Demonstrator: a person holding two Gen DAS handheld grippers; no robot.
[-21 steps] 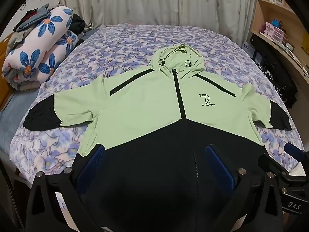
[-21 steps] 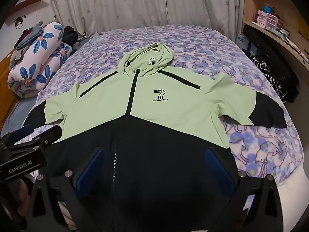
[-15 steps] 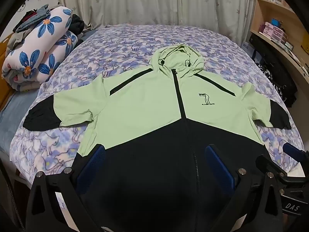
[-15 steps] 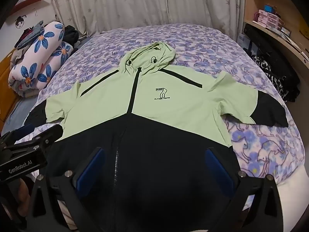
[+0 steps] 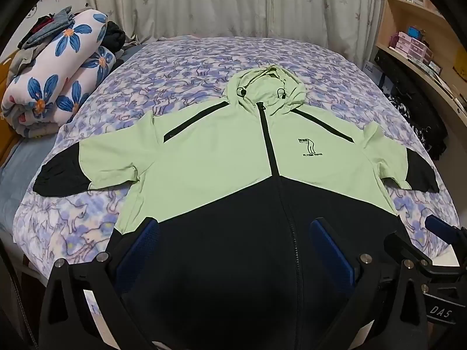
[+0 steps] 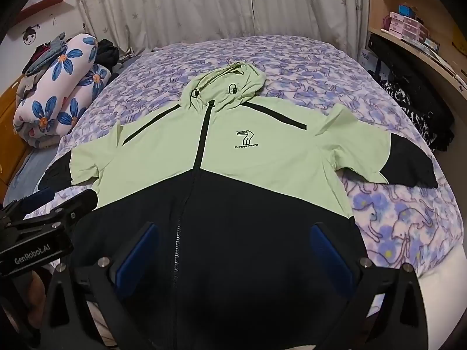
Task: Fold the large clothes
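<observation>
1. Pale green and black zip-front hooded jacket (image 5: 233, 175): spread flat, front up, on the bed with the purple cat-print cover (image 5: 181, 70); hood at 12 o'clock, sleeves out at 9 and 3 o'clock.
2. Left tongs (image 5: 233, 250): spread wide, nothing pinched, over the black hem at 6 o'clock.
3. Right tongs (image 6: 233, 250): likewise spread, empty, over the hem.
4. Rolled white quilt with blue flowers (image 5: 55, 78): at 10 o'clock, beside the bed.

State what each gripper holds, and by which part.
Nothing is held. The left gripper and right gripper both stand open above the jacket.
</observation>
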